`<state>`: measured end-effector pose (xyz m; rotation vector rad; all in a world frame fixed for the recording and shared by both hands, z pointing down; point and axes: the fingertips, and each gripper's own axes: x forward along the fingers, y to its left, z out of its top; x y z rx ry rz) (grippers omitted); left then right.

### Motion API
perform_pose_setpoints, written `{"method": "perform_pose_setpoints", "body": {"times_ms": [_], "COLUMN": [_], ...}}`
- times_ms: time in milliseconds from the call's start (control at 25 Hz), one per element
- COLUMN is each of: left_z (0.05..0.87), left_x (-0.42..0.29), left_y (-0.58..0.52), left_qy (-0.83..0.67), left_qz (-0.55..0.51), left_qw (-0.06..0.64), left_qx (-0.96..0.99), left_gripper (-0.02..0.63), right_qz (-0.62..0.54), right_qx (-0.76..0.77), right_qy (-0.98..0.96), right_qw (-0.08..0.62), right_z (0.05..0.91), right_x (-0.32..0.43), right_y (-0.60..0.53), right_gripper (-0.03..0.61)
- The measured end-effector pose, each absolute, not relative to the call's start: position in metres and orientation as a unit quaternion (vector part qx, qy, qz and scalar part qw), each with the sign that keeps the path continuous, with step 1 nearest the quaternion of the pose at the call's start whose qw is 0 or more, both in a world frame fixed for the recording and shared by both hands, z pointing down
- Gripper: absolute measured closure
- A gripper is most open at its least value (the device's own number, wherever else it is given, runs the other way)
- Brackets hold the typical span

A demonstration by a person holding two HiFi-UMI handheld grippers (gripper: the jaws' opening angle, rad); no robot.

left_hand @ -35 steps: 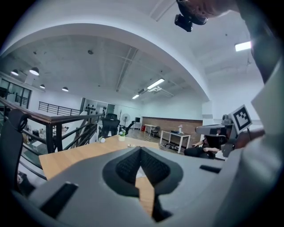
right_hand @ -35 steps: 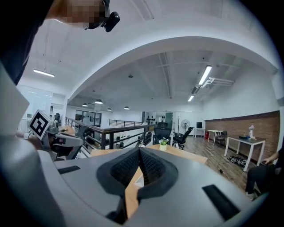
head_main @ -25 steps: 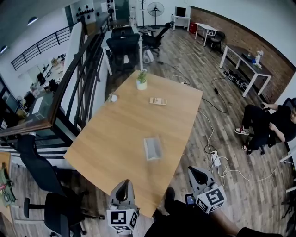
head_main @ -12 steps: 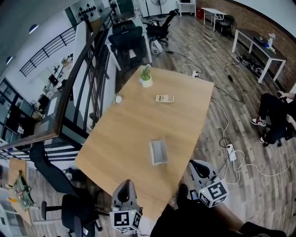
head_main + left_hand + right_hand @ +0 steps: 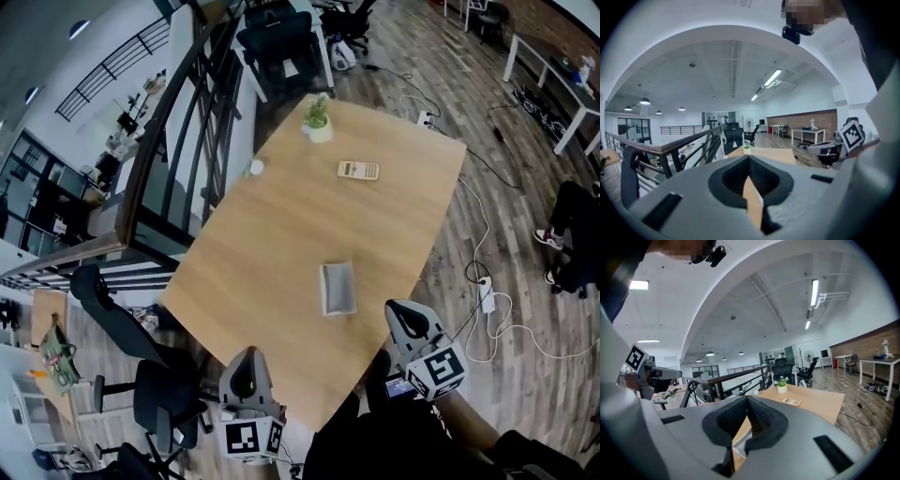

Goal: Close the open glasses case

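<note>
Head view: left gripper [image 5: 246, 364] and right gripper [image 5: 401, 314] hover by the bench's [image 5: 272, 234] near edge, fingers of both clenched on nothing. Farther off, mid-bench, the glasses case [image 5: 337, 288] lies open, untouched. Approach step, I judge; next, reach in and swing its lid shut.

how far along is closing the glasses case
Nothing looks done: the glasses case lies open on the table. Nothing is in hand: the left gripper and right gripper are both shut and empty, at the table's near edge, short of the case. Left: reach it and close the lid.
</note>
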<state>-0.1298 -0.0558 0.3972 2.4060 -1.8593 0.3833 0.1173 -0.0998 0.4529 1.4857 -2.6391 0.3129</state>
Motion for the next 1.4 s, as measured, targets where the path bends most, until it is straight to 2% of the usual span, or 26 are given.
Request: {"method": "perform_pose_setpoints", "body": {"times_ms": [560, 960, 1040, 1080, 1120, 1400], "left_z": [0.408, 0.421, 0.421, 0.421, 0.422, 0.428], "left_x": [-0.180, -0.191, -0.191, -0.191, -0.192, -0.199], "left_y": [-0.079, -0.068, -0.066, -0.064, -0.062, -0.048], "left_qy": [-0.579, -0.573, -0.572, -0.572, -0.572, -0.577], "left_qz": [0.076, 0.076, 0.078, 0.079, 0.081, 0.104], "left_qw": [0.043, 0.071, 0.073, 0.074, 0.076, 0.091], "left_qx": [0.811, 0.813, 0.813, 0.813, 0.812, 0.805], "left_gripper": [0.614, 0.614, 0.614, 0.615, 0.614, 0.614], "right_qz": [0.069, 0.106, 0.129, 0.139, 0.145, 0.221], "right_qx": [0.526, 0.546, 0.542, 0.540, 0.538, 0.571], "right_qy": [-0.844, -0.825, -0.823, -0.822, -0.820, -0.776], "right_qw": [0.081, 0.103, 0.111, 0.119, 0.127, 0.154], "right_z": [0.441, 0.471, 0.490, 0.501, 0.511, 0.601], "right_x": [0.069, 0.067, 0.065, 0.062, 0.060, 0.062], "right_y": [-0.128, -0.124, -0.130, -0.133, -0.137, -0.173], "right_gripper": [0.565, 0.561, 0.534, 0.471, 0.437, 0.437]}}
